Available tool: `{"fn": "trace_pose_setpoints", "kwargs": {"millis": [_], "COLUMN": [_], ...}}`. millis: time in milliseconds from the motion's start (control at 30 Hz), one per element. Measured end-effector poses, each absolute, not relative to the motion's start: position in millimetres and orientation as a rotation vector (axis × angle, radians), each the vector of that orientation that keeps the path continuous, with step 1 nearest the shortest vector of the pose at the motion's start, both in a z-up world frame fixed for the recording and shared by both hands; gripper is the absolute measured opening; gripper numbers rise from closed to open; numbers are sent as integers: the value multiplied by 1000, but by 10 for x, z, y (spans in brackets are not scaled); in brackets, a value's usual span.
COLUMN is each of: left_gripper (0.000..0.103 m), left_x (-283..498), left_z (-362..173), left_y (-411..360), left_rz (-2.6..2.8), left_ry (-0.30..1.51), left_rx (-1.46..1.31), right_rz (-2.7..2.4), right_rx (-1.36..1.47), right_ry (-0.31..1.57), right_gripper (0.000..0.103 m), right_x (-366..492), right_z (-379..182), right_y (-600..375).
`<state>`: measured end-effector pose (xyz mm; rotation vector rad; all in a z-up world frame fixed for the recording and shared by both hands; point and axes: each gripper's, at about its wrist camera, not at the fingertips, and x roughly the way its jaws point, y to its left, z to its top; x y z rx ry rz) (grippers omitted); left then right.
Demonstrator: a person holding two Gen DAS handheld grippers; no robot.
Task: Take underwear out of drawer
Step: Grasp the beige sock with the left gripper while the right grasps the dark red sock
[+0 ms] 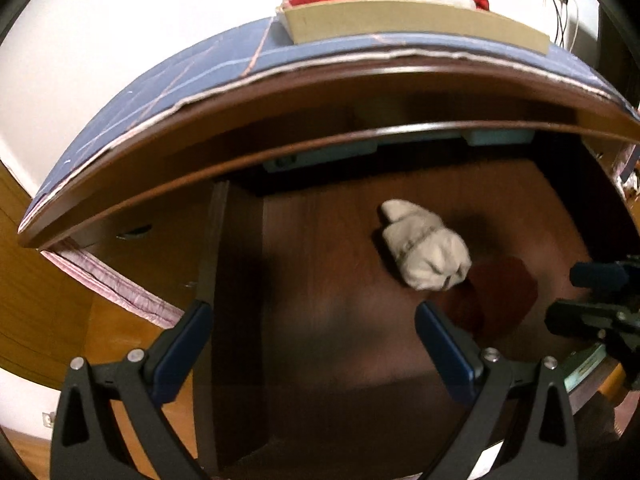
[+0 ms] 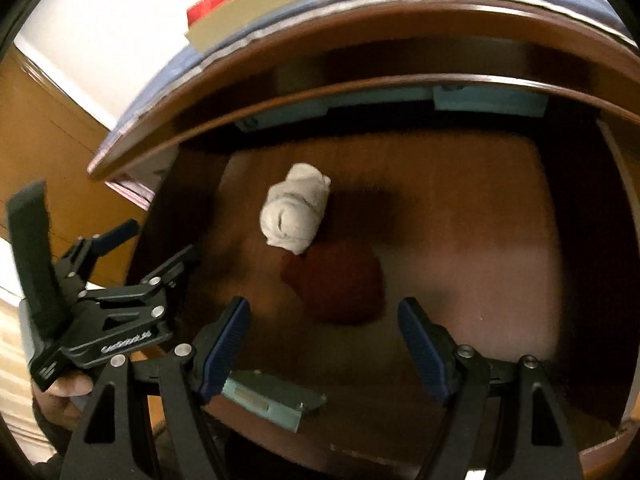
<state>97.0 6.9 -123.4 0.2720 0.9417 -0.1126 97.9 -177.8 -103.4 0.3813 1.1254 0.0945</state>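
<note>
The wooden drawer [image 1: 320,320] [image 2: 480,208] stands pulled open below the table top. A rolled white underwear [image 1: 426,246] [image 2: 295,210] lies on its floor, and a dark red one [image 1: 500,292] [image 2: 340,284] lies touching it on the near side. My left gripper [image 1: 314,332] is open and empty, over the drawer's left part, left of both pieces. My right gripper [image 2: 324,332] is open and empty, just above the near edge of the dark red piece. Each gripper shows in the other's view, the right one [image 1: 600,300] at the right edge, the left one [image 2: 116,280] at the left.
A shallow cardboard box [image 1: 400,20] with red, green and white clothes sits on the blue cloth [image 1: 168,84] covering the table top. Pale blue boxes [image 2: 488,100] sit at the back of the drawer and one [image 2: 276,400] at its front edge. Wooden panelling [image 1: 40,300] is on the left.
</note>
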Motion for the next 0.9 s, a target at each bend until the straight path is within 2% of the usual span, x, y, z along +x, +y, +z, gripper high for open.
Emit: {"fn": "trace_pose_setpoints", "kwargs": {"millis": [467,567,600,633,900], "left_gripper": [102,102,102,102,102], "left_x": [1078,1111,1122,1133,1265], "left_z": [-1157,-1108,-1094,-1079,-1058], "left_y": [149,104,86,61,-166], "left_rz": [-113,-126,-135,-145,-220], "left_ry": [965,962,963,965,983], "left_rx": [271,279,283,288,356], "right_rz": [115,107,112,121,130], "right_rx": [300,299,305,319,390], "right_ry": [1340,1376,1399,1427,1347], "right_gripper": [76,54,40,33,28], "right_x": [1392,1425,1433,1435,1244], "right_z": [-1387,-1470,-1512,-1564,-1519], "right_y": [-1557,-1547,-1551,-1560,-1749]}}
